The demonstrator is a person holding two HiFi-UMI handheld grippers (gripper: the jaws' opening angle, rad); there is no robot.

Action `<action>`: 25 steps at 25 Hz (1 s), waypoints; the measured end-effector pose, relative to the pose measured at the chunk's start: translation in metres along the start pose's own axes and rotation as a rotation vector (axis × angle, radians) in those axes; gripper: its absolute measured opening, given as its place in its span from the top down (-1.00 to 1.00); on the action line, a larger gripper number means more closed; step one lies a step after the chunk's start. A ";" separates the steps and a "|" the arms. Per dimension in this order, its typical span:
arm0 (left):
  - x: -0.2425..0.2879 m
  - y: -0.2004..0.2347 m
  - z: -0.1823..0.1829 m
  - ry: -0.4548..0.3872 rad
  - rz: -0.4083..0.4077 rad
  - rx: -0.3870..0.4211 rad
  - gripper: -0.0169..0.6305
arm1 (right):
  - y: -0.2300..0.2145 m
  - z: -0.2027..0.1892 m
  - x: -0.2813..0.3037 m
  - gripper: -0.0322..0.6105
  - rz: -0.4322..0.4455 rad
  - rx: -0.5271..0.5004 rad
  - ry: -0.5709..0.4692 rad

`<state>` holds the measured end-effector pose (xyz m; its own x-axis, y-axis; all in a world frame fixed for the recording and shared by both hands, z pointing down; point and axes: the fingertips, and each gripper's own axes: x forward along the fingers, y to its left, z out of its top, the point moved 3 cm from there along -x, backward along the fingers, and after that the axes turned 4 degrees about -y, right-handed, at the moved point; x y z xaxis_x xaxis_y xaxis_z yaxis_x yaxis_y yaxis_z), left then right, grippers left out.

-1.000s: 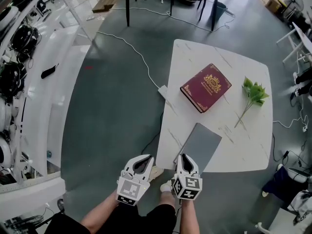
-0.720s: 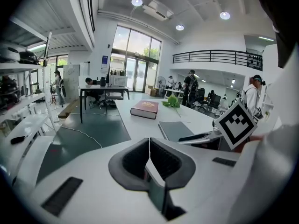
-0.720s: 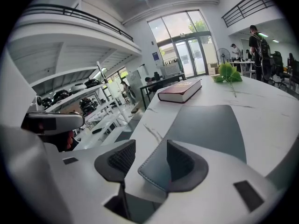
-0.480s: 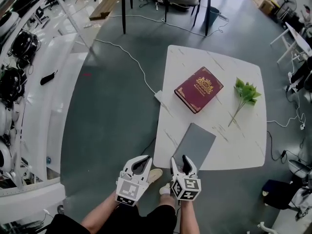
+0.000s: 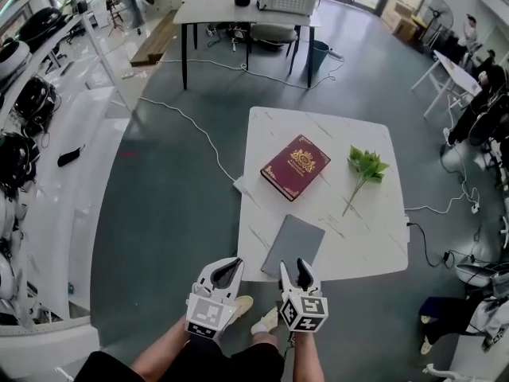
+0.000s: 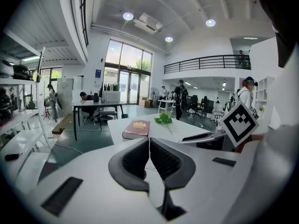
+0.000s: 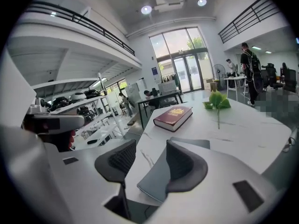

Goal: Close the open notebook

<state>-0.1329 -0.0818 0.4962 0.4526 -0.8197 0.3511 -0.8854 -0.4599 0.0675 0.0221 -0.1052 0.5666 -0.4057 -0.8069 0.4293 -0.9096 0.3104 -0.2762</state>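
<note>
The grey notebook (image 5: 293, 245) lies shut and flat near the front edge of the white table (image 5: 354, 229). In the right gripper view the notebook (image 7: 156, 176) shows below and beyond my jaws. My right gripper (image 5: 296, 268) hovers in front of the table edge, short of the notebook. Its jaws stand wide and are closing, with nothing gripped (image 7: 150, 147). My left gripper (image 5: 227, 267) hangs to its left over the floor, its pads pressed together on nothing (image 6: 149, 143).
A dark red hardback book (image 5: 295, 166) and a green plant sprig (image 5: 364, 168) lie farther back on the table. A white cable (image 5: 199, 130) runs across the grey floor. A black-legged desk (image 5: 246, 10) stands behind, shelving (image 5: 24, 134) at the left.
Both grippers rose and drew back from the table's front edge, which now sits farther off. The right jaws, closed at the notebook's near corner before, have spread apart.
</note>
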 end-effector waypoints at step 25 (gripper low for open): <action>-0.035 -0.091 0.126 -0.233 -0.255 0.189 0.87 | -0.009 0.108 -0.181 0.76 -0.283 -0.154 -0.347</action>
<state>-0.0544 -0.0544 0.3600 0.6870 -0.7163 0.1224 -0.7158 -0.6961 -0.0557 0.1137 -0.0165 0.3989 -0.1101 -0.9827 0.1492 -0.9934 0.1041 -0.0474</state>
